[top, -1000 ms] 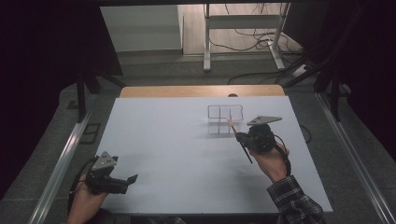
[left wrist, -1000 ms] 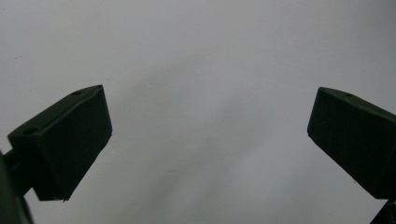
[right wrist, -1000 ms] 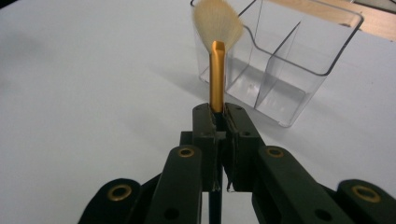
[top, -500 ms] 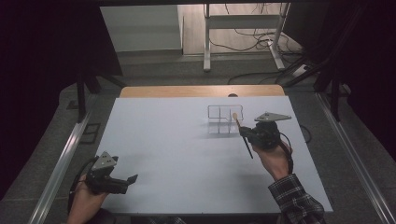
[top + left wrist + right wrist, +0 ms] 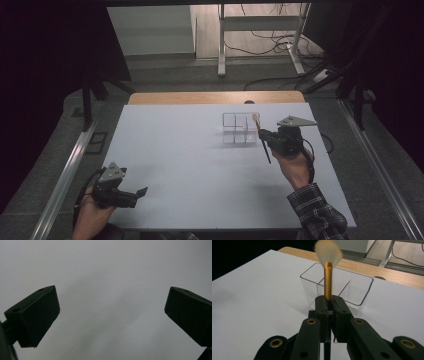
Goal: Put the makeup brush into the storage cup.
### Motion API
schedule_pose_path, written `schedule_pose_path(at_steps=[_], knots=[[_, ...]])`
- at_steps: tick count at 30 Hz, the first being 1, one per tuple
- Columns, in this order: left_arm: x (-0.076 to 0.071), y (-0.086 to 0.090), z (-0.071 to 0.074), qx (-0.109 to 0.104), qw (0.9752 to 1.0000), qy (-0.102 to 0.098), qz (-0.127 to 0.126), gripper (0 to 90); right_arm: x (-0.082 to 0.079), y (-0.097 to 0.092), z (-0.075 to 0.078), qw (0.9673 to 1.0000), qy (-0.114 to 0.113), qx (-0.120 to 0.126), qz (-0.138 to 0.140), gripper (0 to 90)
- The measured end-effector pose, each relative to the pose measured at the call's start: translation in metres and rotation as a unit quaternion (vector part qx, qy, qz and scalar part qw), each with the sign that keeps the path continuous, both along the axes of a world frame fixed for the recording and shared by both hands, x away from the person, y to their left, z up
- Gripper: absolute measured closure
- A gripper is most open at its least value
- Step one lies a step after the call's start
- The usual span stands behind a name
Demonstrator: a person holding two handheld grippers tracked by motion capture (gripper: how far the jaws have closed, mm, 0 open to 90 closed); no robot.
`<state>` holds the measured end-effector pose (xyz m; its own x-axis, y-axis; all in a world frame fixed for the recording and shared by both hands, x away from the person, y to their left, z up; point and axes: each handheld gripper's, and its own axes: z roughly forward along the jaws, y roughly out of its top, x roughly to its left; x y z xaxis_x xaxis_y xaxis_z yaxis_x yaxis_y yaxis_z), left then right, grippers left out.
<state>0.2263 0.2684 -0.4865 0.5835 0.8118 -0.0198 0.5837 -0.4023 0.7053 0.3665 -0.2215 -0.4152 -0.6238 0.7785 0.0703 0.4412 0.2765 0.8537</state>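
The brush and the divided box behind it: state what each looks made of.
Brush: pale soft bristles, hair or synthetic; gold ferrule with a metallic-looking sheen, possibly painted; dark lower handle. Divided box: clear glossy plastic, probably acrylic, since the table shows through its walls.

In the right gripper view, the makeup brush (image 5: 328,272) is partly concealed: the stretch of handle between the closed jaws of the right gripper (image 5: 328,305) is hidden, and the black handle end is cut off at the 6 o'clock edge. The bristle tip is cut off at the 12 o'clock edge and appears soft. The near wall of the clear divided organizer (image 5: 352,290) is masked behind the jaws.

In the high view, the brush bristles (image 5: 255,118) are too small to resolve, and the organizer partitions (image 5: 240,128) are faint.

In the left gripper view, both jaws of the left gripper (image 5: 112,315) are cut off at 7 and 4 o'clock.
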Motion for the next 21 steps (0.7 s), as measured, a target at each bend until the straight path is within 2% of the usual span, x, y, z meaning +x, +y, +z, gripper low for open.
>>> schedule_pose_path(at_steps=[8, 13, 21], knots=[[0.000, 0.000, 0.000, -0.001, 1.0000, 0.003, 0.001, 0.4, 0.007, -0.001, 0.005, 0.9997, -0.023, 0.006, -0.005, 84.0], [0.001, 0.000, 0.000, -0.001, 1.0000, 0.004, 0.002, 0.4, 0.012, -0.003, 0.007, 0.9994, -0.029, 0.015, -0.008, 84.0], [0.001, 0.001, 0.000, -0.016, 0.9998, 0.006, 0.006, 0.6, 0.020, -0.007, 0.011, 0.9987, -0.042, 0.026, -0.013, 84.0]])
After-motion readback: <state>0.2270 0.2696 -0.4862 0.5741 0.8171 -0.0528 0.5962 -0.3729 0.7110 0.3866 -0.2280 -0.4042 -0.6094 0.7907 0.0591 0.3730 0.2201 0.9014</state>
